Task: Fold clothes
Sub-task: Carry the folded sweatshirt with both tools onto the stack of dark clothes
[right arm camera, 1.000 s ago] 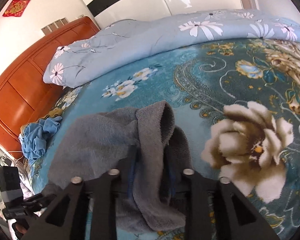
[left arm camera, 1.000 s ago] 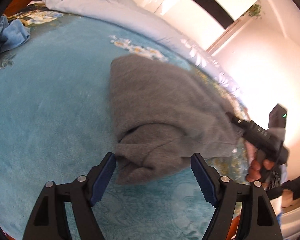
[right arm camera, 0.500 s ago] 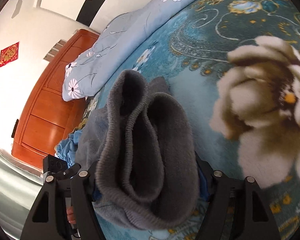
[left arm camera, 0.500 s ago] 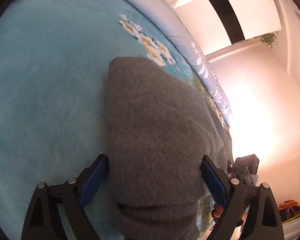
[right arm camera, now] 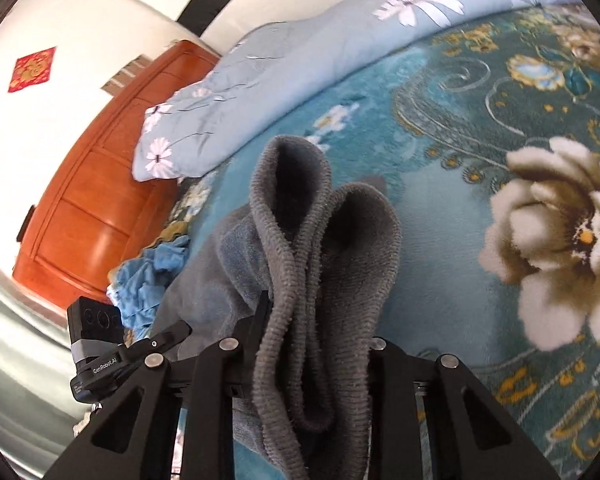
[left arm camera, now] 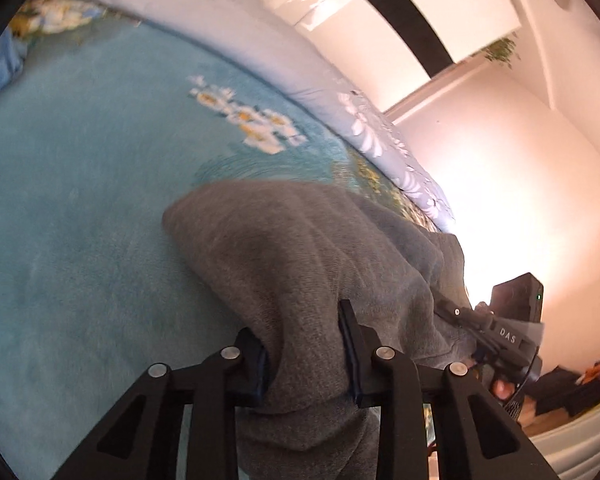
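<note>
Left wrist view was motion-blurred across the teal blanket (left arm camera: 80, 240), and the right side washed out in glare, so the wall there could not be read. The inner faces of both tools' fingers were buried in cloth; only outer edges showed. Left gripper (left arm camera: 306, 354) was clamped on a bunch of the grey garment (left arm camera: 300, 264) at lower centre of the frame, the fabric rising from the jaws and spreading up and right, its lower hem cut off by the bottom edge. At lower right of that view the right gripper (left arm camera: 460, 316) appeared partly, its tips hidden under the garment's far edge. In the right wrist view the right gripper (right arm camera: 312, 344) pinched several stacked folds of the same garment (right arm camera: 320, 240), two ribbed loops standing up from the jaws at centre frame, remainder draped left and below, cropped at the bottom. The left tool's body showed at lower left. Crumpled blue cloth (right arm camera: 148, 280) lay left of the garment; pale floral duvet (right arm camera: 300, 80) across the upper frame; wooden headboard (right arm camera: 92, 200) at left.
</note>
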Demonstrator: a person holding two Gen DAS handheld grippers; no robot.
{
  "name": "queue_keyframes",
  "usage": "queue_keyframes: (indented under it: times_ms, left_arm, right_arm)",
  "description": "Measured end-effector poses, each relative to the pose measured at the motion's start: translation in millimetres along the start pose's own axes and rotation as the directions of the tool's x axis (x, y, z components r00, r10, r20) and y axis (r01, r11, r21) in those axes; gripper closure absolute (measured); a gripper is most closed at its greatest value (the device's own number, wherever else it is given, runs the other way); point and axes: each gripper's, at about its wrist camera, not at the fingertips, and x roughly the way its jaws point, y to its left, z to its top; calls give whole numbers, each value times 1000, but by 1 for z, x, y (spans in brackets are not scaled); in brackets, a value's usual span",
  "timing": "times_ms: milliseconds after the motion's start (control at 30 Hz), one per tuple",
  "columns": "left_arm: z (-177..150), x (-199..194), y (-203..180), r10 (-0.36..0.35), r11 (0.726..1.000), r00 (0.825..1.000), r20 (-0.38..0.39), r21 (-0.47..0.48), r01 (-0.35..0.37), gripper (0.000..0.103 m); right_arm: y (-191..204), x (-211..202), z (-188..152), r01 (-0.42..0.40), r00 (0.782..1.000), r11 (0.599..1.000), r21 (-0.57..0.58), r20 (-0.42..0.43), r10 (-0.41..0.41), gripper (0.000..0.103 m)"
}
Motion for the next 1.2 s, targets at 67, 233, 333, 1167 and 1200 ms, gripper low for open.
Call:
queue_keyframes:
  times_ms: [67, 233, 333, 1167, 1200]
  left_arm:
    - [-5, -17, -25, -1, 999, 1000, 17, 55, 0, 72]
    - [-8, -35, -122, -20, 969, 998, 55, 246, 6, 72]
    - [-8, -23, -196, -76, 935, 996, 50, 351, 54, 72]
    - [-147, 258, -474, -93, 733, 954, -286, 628, 261, 66]
    - [-148, 260, -471, -89, 724, 958, -273, 643, 251, 63]
  right_arm:
    - [6, -21, -5, -26, 999, 999, -20, 20, 26, 75]
    - [7, -96, -8, -51, 992, 997, -56, 113, 57, 75]
    - [-4, -166, -3, -7, 981, 997, -82, 190, 23, 75]
    - [-306, -487, -26, 267, 854, 900, 345, 348, -386, 69]
    - [-312, -487, -29, 241, 853, 904, 353, 367, -371, 69]
